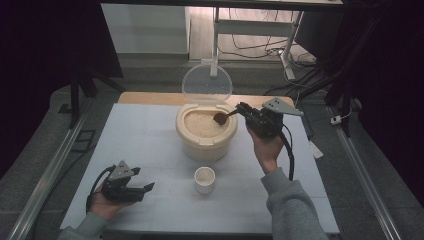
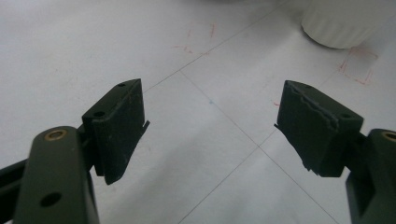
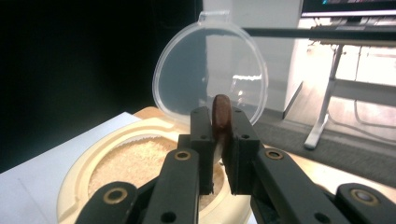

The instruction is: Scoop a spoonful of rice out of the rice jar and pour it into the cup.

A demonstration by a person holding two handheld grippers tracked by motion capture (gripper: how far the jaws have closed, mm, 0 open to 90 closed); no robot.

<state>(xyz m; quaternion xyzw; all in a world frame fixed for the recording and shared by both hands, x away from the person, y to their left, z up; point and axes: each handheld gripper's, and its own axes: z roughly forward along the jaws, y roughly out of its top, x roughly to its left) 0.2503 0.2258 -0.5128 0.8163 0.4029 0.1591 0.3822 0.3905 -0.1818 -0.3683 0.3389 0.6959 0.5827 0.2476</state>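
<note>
Clamping a dark brown wooden spoon [image 1: 223, 117] by its handle, the right gripper [image 1: 245, 110] is holding its rounded bowl over the rice [image 1: 200, 123]; the left gripper [image 1: 145, 190] is resting open.

We see a white table [image 1: 150, 145] bearing a rice bin [image 1: 206, 137] (lid raised) and, just before it, a cup [image 1: 204, 180].

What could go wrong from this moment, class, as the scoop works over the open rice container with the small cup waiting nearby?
1. The right claw grips the brown spoon only by its handle; a loaded bowl could twist in the jaws and spill.
2. The white cup is narrow and stands apart from the rice container, so grains may scatter on the table during transfer.
3. The clear lid stands upright behind the rice; a backward swing might knock it.
</note>
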